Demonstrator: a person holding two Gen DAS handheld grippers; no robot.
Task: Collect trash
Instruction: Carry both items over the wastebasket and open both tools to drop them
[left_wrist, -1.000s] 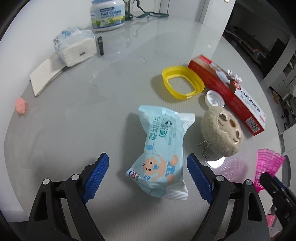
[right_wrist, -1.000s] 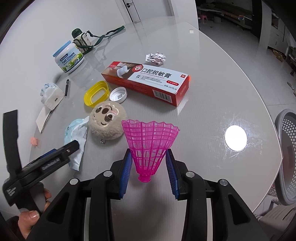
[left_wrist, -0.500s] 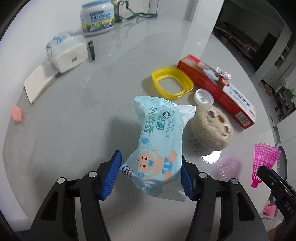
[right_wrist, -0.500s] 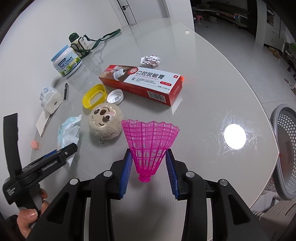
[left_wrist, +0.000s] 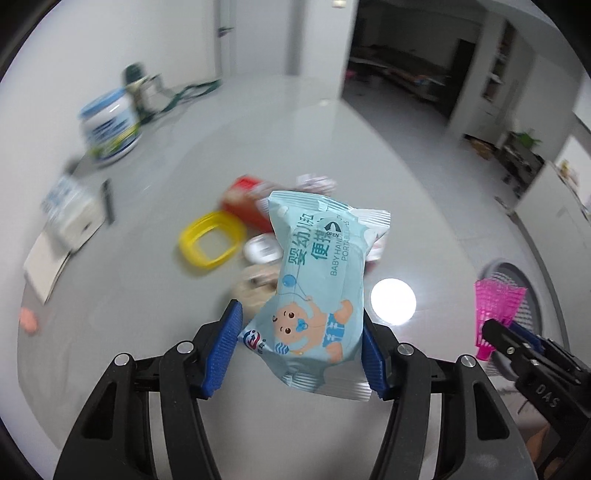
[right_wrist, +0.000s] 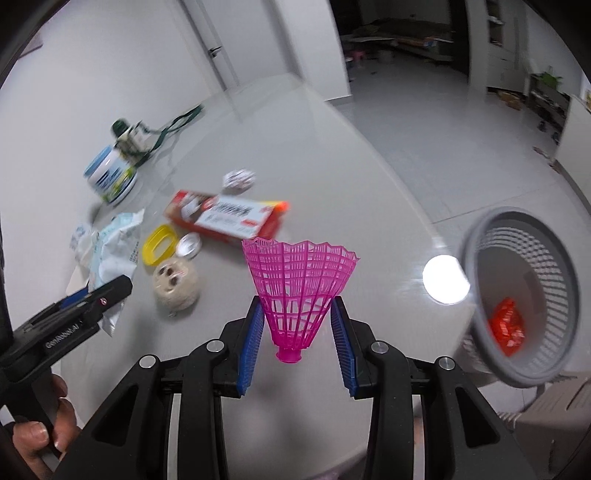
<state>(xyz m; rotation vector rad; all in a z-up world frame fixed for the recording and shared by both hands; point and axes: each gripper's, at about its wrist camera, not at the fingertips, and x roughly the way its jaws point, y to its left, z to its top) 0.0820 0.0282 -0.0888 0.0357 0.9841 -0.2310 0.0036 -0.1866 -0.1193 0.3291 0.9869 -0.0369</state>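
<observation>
My left gripper (left_wrist: 301, 345) is shut on a light blue baby-wipes pack (left_wrist: 319, 280) and holds it above the grey table (left_wrist: 155, 332). The pack also shows at the left of the right wrist view (right_wrist: 110, 251). My right gripper (right_wrist: 297, 336) is shut on a pink plastic shuttlecock (right_wrist: 297, 288), seen too at the right of the left wrist view (left_wrist: 495, 314). A grey mesh waste basket (right_wrist: 524, 295) stands off the table's right edge with a red wrapper (right_wrist: 508, 328) inside.
On the table lie a red toothpaste box (right_wrist: 229, 218), a yellow ring lid (right_wrist: 159, 245), a white cap (right_wrist: 188, 243), a plush ball (right_wrist: 175, 282), crumpled foil (right_wrist: 240, 181), a cream tub (right_wrist: 110, 179), a tissue pack (left_wrist: 72, 210) and a pink eraser (left_wrist: 29, 319).
My left gripper closed on the wipes pack and lifted it off the table. Both grippers swung right, bringing the basket into view; the right one kept the shuttlecock.
</observation>
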